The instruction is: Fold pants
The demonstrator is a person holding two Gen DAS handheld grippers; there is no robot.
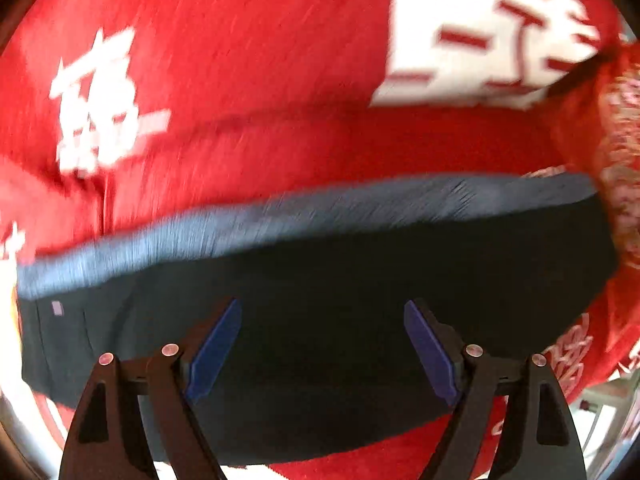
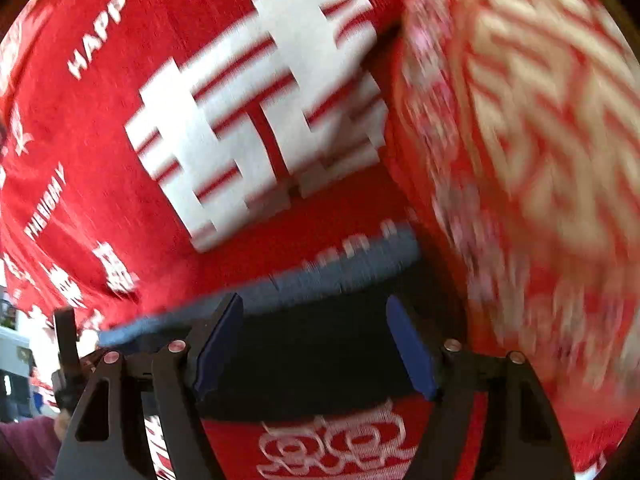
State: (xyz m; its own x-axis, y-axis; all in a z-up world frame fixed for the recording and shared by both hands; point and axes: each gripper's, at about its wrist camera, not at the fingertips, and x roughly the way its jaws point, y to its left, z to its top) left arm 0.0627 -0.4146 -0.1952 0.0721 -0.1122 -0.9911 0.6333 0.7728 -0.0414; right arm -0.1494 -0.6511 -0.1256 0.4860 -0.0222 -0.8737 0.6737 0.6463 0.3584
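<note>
A red cloth point(image 1: 248, 80) printed with big white characters covers nearly everything under both grippers; in the right wrist view it also carries small white lettering, including the word HAPPY, and off to its right rises a second red fabric point(image 2: 532, 152) with a dense pale pattern, blurred by motion. On the red cloth lie the dark pants point(image 1: 320, 304), spread as a broad, flat band across the lower half of the left wrist view; their far edge is a blue-grey ribbed strip point(image 1: 304, 216) that runs from side to side, and a small pale tag point(image 1: 58, 307) shows near their left end.

The left gripper point(image 1: 322, 346) points down over the pants with its jaws spread wide; the blue pads point(image 1: 216, 346) stand well apart, nothing is pinched between them, and the dark cloth below looks released. The right gripper point(image 2: 316, 346) is likewise wide apart above the pants point(image 2: 320, 356) near one end of the ribbed strip point(image 2: 328, 280); its blue pads point(image 2: 412, 348) grip nothing that I can see; whether either pair brushes the fabric I cannot tell. At the lower left edge of the right wrist view a maroon sleeve point(image 2: 24, 444) shows beside a black upright part point(image 2: 66, 344) of some device.
</note>
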